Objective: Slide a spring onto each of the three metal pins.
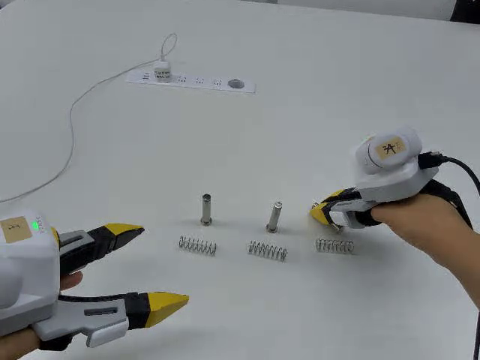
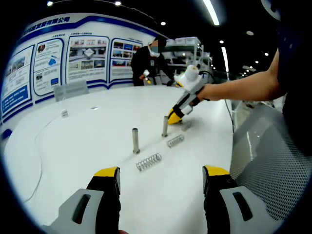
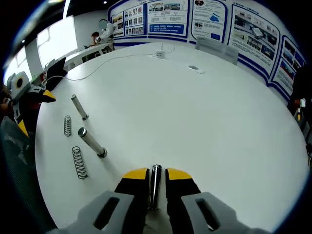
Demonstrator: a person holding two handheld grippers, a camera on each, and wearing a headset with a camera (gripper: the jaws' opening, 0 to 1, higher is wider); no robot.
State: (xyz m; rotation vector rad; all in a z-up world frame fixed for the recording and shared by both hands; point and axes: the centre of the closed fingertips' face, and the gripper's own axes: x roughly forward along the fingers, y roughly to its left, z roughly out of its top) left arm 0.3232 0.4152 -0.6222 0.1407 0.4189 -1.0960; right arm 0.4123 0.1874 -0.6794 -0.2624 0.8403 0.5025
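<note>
The right gripper (image 1: 319, 213) has its jaws clamped together on a pin (image 3: 155, 187). The pin lies lengthwise between the yellow tips, which are down close to the table (image 1: 300, 135) on its near right part. I cannot tell whether the pin touches the table.

The left gripper (image 1: 165, 264) hangs over the near left part of the table. Its jaws are wide apart, holding and touching nothing.

Two more pins stand upright on the middle of the table, well apart from each other: the left pin (image 1: 206, 209) and the middle pin (image 1: 274, 217). Both are short grey metal cylinders with a wider foot at the bottom.

Three thin silvery wire coils lie on their sides in a row along the near side of the pins, with none on a pin. The left spring (image 1: 198, 245) lies just in front of the left pin. The middle spring (image 1: 268, 250) lies just in front of the middle pin. The right spring (image 1: 334, 245) lies just beside the right gripper's tips.

Toward the far edge lies a white power strip (image 1: 191, 79). A cable (image 1: 71, 127) from it curls away to the left.
</note>
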